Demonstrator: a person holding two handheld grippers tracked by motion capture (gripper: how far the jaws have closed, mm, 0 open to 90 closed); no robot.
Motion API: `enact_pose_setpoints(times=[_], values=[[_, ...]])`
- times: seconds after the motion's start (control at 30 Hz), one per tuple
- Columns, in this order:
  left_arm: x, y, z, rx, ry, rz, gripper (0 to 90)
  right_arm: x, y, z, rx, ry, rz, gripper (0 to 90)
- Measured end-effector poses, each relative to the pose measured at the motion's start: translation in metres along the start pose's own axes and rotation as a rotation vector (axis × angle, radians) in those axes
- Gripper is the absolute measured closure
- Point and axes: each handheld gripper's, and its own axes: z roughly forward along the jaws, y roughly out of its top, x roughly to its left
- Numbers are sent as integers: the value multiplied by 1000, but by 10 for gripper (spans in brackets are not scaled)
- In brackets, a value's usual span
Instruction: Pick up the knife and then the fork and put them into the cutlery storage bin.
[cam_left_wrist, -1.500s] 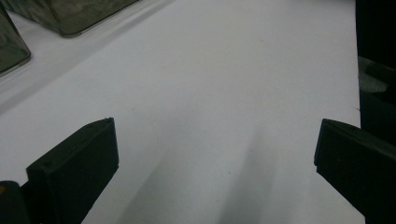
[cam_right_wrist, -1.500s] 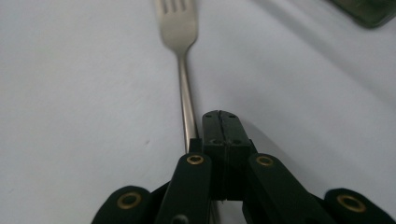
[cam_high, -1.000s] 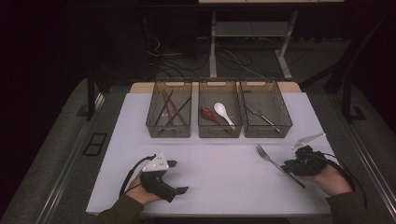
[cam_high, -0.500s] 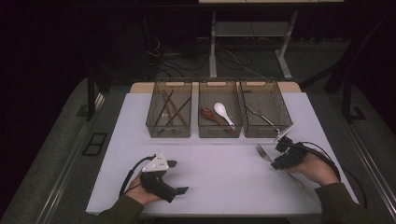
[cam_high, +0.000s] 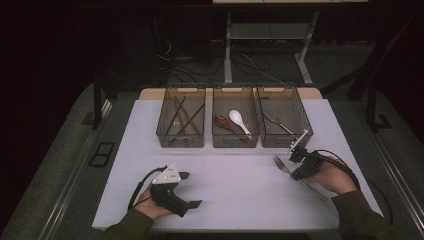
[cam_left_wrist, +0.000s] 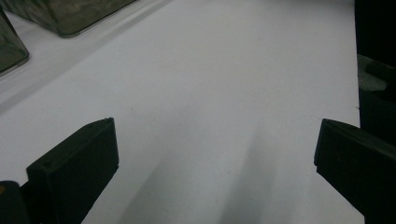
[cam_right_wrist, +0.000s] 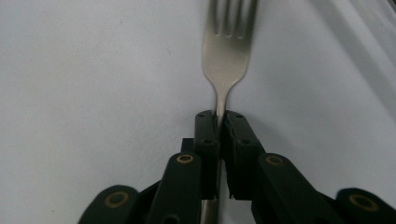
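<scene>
A steel fork (cam_right_wrist: 228, 56) lies on the white table, tines pointing away from me. My right gripper (cam_right_wrist: 218, 116) has just closed its jaws on the fork's neck and is shut on it; in the high view this gripper (cam_high: 295, 161) sits at the right with the fork (cam_high: 281, 165) sticking out to its left. My left gripper (cam_high: 189, 189) rests near the front left edge, held by a hand, jaws wide apart. In the left gripper view its fingers (cam_left_wrist: 74, 168) stand open over bare tabletop with nothing between them.
Three mesh bins stand in a row at the back: the left bin (cam_high: 181, 119) with chopsticks, the middle bin (cam_high: 235, 119) with a white spoon (cam_high: 238, 120) and a dark one, the right bin (cam_high: 283, 119) with metal cutlery. White tabletop (cam_high: 235, 175) stretches between the grippers.
The right hand slid left along the fork from the handle end to its neck, and the jaws came together on it. The left hand stayed still.
</scene>
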Motion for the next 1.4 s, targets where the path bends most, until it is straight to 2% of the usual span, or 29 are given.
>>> enact_pose_setpoints(times=[0.2,0.53,0.97,1.13,1.27,1.4], values=[[0,0,0,0,-1,0,0,1,-1,0,-8,-6,-8,855],[0,0,0,0,-2,0,0,-2,-8,-4,-64,0,-17,856],[1,0,0,-1,-2,2,0,-10,-19,-18,-220,5,25,856],[0,0,-1,-1,-2,2,0,-14,-25,-24,-295,5,56,856],[1,0,0,-1,-2,2,0,-17,-28,-30,-361,-18,71,857],[0,0,0,-1,-2,2,0,-19,-32,-34,-422,-19,88,857]])
